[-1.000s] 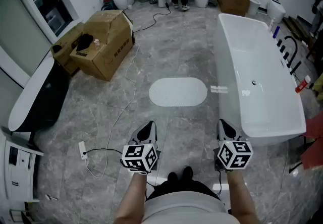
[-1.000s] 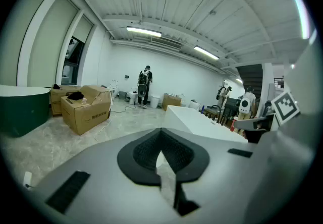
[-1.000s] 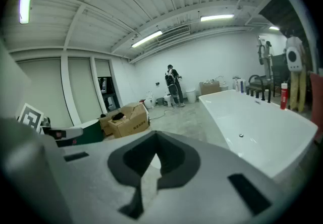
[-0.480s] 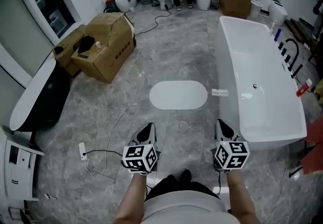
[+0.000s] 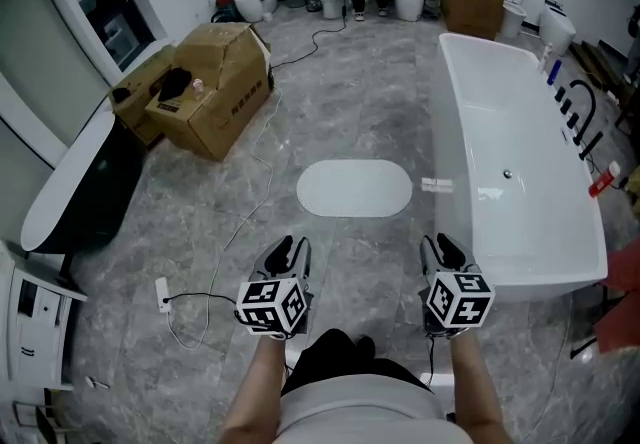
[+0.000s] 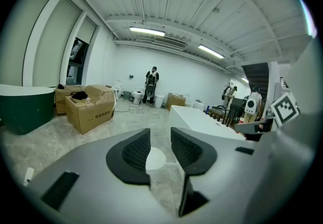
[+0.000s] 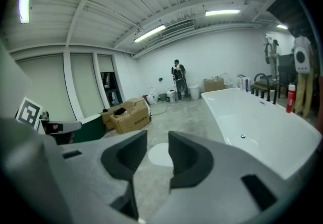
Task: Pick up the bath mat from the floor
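Head view: I hold the left gripper [image 5: 287, 254] and right gripper [image 5: 442, 250] side by side above the grey floor. The white oval bath mat [image 5: 354, 188] lies flat ahead, well apart from both, near the white bathtub [image 5: 520, 182].

Left gripper view: my jaws, just opened, stand apart and grip nothing; the mat [image 6: 155, 159] shows through the gap, far off.

Right gripper view: jaws likewise freshly parted and empty, with the mat [image 7: 160, 155] on the floor beyond.
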Demonstrator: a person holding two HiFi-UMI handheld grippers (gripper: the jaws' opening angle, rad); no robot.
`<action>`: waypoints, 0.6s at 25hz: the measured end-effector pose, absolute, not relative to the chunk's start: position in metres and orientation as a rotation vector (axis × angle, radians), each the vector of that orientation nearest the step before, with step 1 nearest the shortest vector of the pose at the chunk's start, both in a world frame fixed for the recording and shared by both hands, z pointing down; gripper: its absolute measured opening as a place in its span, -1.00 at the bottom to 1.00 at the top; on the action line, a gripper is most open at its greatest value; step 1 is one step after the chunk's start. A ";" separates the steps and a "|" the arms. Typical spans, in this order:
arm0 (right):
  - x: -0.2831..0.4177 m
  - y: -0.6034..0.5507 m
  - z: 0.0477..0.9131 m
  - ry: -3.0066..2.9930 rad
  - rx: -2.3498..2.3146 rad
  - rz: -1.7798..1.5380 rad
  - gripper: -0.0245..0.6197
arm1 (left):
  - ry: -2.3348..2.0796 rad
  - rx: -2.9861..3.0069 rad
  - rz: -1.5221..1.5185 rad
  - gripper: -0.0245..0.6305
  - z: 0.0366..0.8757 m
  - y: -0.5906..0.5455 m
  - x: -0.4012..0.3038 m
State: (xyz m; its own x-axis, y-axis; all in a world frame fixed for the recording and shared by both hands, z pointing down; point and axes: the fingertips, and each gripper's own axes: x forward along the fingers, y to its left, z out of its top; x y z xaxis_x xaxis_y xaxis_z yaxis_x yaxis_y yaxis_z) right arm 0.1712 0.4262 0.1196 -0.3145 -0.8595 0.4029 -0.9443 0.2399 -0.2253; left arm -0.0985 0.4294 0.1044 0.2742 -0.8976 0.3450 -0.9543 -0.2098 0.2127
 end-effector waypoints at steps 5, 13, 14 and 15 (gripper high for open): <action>0.176 0.421 0.127 -2.302 1.682 0.673 -0.48 | -1.681 2.161 0.216 -0.42 0.108 0.425 -0.096; 0.175 0.401 0.136 -2.302 1.677 0.710 -0.48 | -1.692 2.115 0.263 -0.27 0.125 0.408 -0.107; 0.176 0.396 0.137 -2.295 1.680 0.717 -0.48 | -1.694 2.108 0.259 -0.26 0.126 0.402 -0.110; 0.177 0.389 0.138 -2.288 1.683 0.724 -0.48 | -1.696 2.101 0.255 -0.26 0.127 0.396 -0.112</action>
State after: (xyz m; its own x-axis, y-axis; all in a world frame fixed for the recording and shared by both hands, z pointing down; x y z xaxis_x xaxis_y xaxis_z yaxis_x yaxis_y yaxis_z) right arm 0.1766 0.3889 0.1383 -0.3256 -0.8349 0.4438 -0.9382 0.2268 -0.2616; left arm -0.1122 0.3957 0.1270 0.2366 -0.8855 0.3999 -0.9640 -0.1625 0.2104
